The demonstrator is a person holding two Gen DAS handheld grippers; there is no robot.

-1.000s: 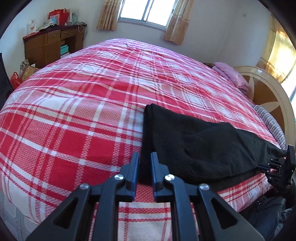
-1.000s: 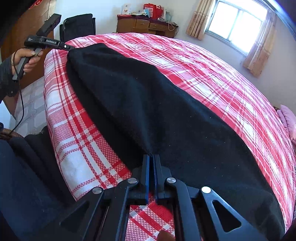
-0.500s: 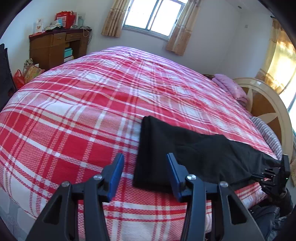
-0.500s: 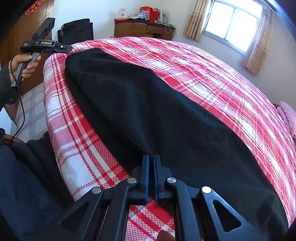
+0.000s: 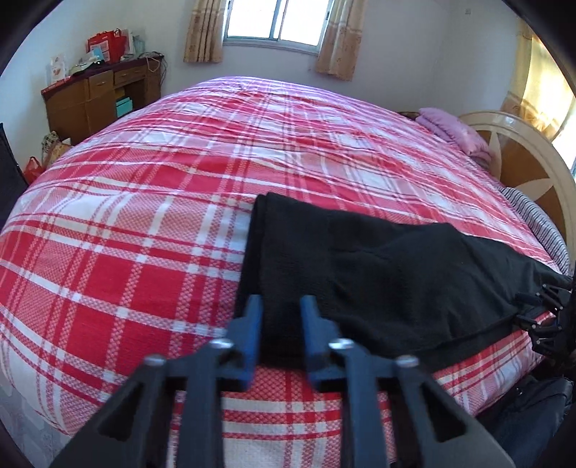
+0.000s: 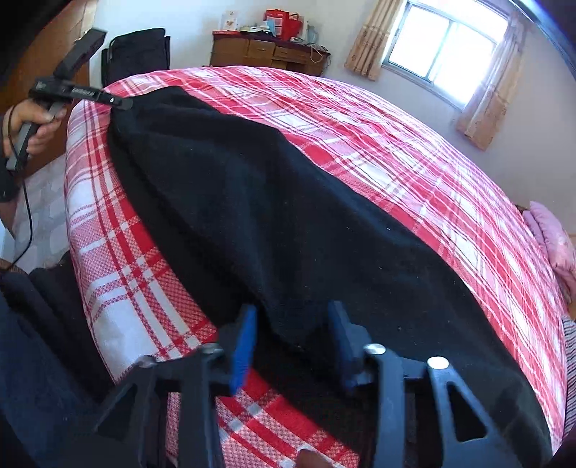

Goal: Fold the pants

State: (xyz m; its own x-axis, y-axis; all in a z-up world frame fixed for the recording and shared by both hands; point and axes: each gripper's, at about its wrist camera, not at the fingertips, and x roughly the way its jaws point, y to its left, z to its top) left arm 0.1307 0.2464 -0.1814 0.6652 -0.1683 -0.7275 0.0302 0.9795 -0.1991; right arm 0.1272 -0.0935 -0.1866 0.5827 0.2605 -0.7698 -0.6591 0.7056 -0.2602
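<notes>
Black pants [image 5: 378, 266] lie flat along the near edge of the red plaid bed, also filling the right wrist view [image 6: 280, 230]. My left gripper [image 5: 280, 313] is open, its jaws astride the pants' near left corner, with cloth between them. It also shows at the far end in the right wrist view [image 6: 118, 102], touching the pants' corner. My right gripper [image 6: 291, 324] is open, its blue-padded jaws on either side of a raised fold at the pants' other end. It appears at the right edge in the left wrist view [image 5: 547, 316].
The plaid bedspread [image 5: 162, 223] covers the whole bed. A rounded headboard [image 5: 522, 162] and a pink pillow [image 5: 457, 133] are at the right. A wooden desk [image 5: 97, 93] stands by the far wall, under a window [image 5: 273, 21]. A black chair [image 6: 136, 54] stands beyond the bed's corner.
The left gripper opened, then closed in around the pants' corner with its jaws narrower. The right gripper, shut on the pants half a second ago, has opened.
</notes>
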